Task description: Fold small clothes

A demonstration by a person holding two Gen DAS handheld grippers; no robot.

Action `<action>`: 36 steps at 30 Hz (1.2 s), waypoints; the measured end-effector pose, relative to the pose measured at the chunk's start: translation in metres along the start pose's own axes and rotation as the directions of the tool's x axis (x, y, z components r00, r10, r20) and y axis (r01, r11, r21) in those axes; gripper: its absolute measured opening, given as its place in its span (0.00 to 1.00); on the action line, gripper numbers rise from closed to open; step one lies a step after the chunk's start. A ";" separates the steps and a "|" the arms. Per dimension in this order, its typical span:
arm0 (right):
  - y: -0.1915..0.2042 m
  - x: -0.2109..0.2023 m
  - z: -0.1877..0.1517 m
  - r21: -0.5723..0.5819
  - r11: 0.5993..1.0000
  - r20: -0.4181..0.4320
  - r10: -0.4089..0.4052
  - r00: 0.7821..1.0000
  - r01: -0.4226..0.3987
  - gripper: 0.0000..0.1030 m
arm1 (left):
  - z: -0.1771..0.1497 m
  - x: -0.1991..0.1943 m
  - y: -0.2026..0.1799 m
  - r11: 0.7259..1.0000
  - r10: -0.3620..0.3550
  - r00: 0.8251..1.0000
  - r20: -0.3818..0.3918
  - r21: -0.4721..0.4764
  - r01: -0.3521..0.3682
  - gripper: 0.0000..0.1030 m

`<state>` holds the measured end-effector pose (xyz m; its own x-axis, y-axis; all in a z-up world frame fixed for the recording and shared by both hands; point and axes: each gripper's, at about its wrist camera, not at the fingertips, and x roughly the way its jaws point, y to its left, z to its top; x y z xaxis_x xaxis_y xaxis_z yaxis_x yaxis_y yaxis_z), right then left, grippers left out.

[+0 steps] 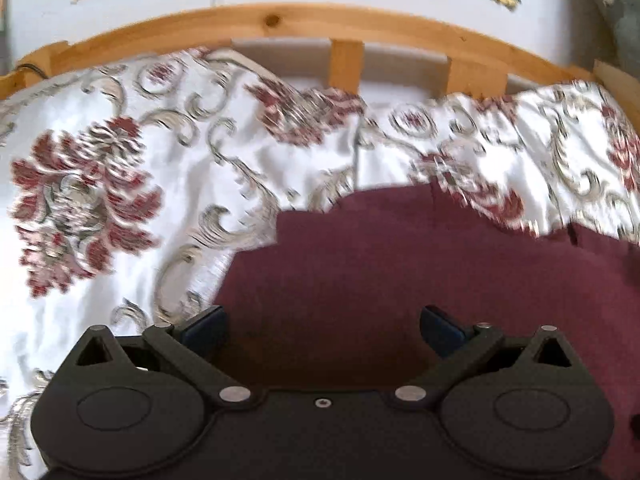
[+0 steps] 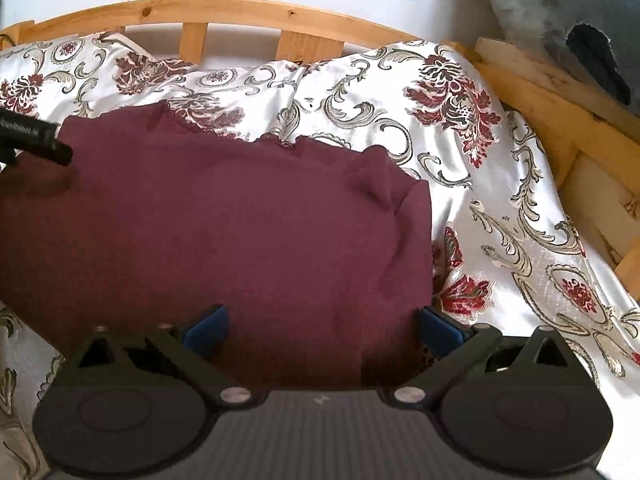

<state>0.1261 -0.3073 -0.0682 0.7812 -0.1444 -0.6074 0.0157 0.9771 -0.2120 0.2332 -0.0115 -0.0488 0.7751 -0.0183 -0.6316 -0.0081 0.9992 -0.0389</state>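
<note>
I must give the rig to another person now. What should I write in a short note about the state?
Left gripper: open, holds nothing, over the near part of the dark maroon knit garment.
Right gripper: open, holds nothing, at the garment's near right edge.
Garment lies spread on the white floral satin bedcover, with wrinkles near its far right corner.
Done: no fold visible.
Left: all folds.

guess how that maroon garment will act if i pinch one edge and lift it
The maroon knit garment probably droops limply: it already lies in soft wrinkles. It looks light, being thin and flat on the bed. It may also slide when pushed, since the glossy white floral bedspread under it looks satiny.
</note>
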 end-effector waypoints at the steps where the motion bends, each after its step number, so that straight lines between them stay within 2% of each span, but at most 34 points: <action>1: 0.000 -0.001 0.000 0.001 1.000 0.005 -0.003 1.000 0.003 1.00 | 0.001 -0.005 0.004 1.000 0.007 1.000 0.010 -0.015 -0.007 0.99; 6: 0.001 -0.010 0.002 0.001 1.000 0.067 -0.020 0.998 0.020 1.00 | -0.003 -0.029 0.037 0.991 0.052 0.998 0.031 -0.126 -0.048 0.99; 10: 0.007 -0.018 0.005 0.003 1.000 0.144 -0.021 0.989 0.021 1.00 | -0.014 -0.042 0.063 0.982 0.083 0.996 0.018 -0.172 -0.079 0.99; 13: 0.016 -0.020 0.006 -0.004 1.000 0.186 -0.001 0.982 0.001 1.00 | -0.024 -0.043 0.081 0.974 0.054 0.998 -0.009 -0.218 -0.055 0.99; 16: 0.030 -0.022 0.005 -0.035 0.999 0.228 0.037 0.973 -0.030 1.00 | -0.034 -0.043 0.091 0.967 -0.028 0.999 -0.020 -0.253 0.022 0.99; 19: 0.049 -0.021 0.005 -0.080 0.995 0.269 0.080 0.960 -0.060 1.00 | -0.041 -0.042 0.090 0.966 -0.101 0.995 -0.001 -0.241 0.098 0.99; 23: 0.069 -0.021 0.007 -0.120 0.989 0.282 0.112 0.953 -0.081 1.00 | -0.043 -0.035 0.079 0.965 -0.183 0.983 -0.025 -0.197 0.174 0.99; 26: 0.081 -0.020 0.006 -0.146 0.986 0.281 0.115 0.953 -0.076 1.00 | -0.047 -0.027 0.071 0.972 -0.186 0.980 -0.064 -0.156 0.175 0.99; 30: 0.092 -0.017 0.002 -0.193 0.980 0.277 0.097 0.956 -0.044 1.00 | -0.053 -0.018 0.070 0.975 -0.175 0.979 -0.103 -0.159 0.157 0.99; 36: 0.101 -0.008 -0.004 -0.238 0.971 0.226 0.094 0.970 -0.039 1.00 | -0.057 -0.015 0.069 0.980 -0.171 0.980 -0.101 -0.125 0.158 0.99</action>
<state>0.1191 -0.2083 -0.0882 0.9001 -0.0127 -0.4356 -0.1635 0.9168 -0.3644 0.1852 0.0552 -0.0857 0.6975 -0.1919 -0.6904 0.0351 0.9715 -0.2346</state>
